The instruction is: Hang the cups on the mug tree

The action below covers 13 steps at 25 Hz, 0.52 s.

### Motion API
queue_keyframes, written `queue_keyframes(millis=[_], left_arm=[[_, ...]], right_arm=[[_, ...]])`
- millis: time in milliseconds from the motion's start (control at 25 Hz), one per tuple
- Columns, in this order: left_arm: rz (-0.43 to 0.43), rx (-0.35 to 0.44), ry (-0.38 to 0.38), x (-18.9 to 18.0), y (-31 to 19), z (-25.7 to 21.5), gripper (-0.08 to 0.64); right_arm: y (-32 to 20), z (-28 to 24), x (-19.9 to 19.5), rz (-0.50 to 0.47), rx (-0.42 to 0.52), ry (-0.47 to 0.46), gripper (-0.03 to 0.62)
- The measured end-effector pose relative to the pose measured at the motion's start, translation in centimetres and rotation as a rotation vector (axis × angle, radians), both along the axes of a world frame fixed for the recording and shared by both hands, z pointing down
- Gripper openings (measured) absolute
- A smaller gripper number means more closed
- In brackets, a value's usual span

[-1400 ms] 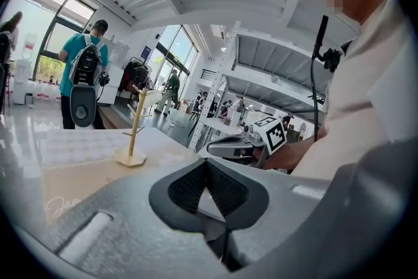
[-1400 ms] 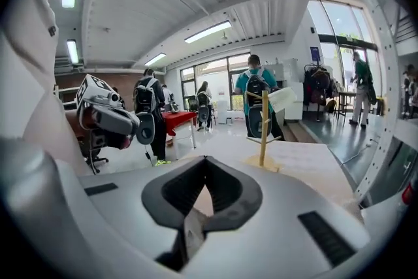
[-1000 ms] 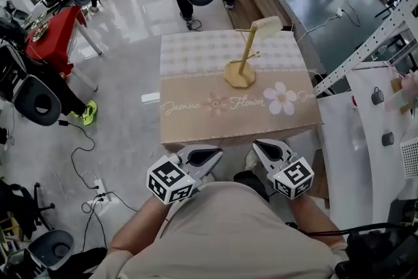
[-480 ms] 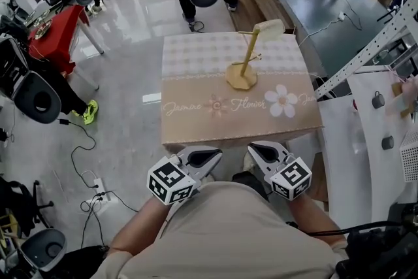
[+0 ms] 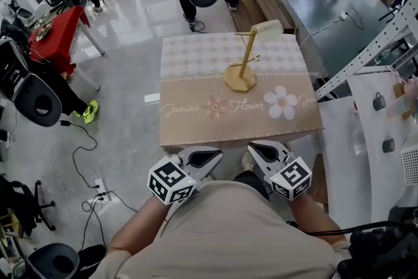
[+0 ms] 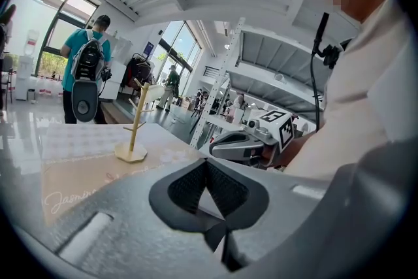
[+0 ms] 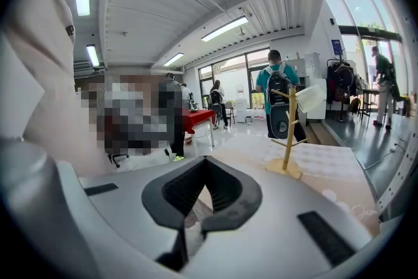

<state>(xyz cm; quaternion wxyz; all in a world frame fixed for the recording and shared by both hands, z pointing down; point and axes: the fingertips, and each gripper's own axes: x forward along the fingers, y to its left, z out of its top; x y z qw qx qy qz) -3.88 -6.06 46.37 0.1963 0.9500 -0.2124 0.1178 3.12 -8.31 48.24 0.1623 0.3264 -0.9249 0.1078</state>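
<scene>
Ahead, floral-clothed table [image 5: 196,55], mug tree [image 5: 245,61], glossy floor [image 5: 130,23]; left gripper [image 5: 217,153], right gripper [image 5: 253,148] fingers [image 6: 188,189] closed.

I've got my left gripper [image 5: 204,155] and right gripper [image 5: 266,152] side by side near my waist, both jaws closed
</scene>
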Motion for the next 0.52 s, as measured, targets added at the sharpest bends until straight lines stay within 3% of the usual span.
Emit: queue_keyframes(millis=[520], left_arm=[[-0.02, -0.006, -0.006, 5.0, -5.9, -0.2, 0.008]], right_arm=[[-6.5, -0.2, 5.4, 0.0, 0.017, 0.008, 0.012]])
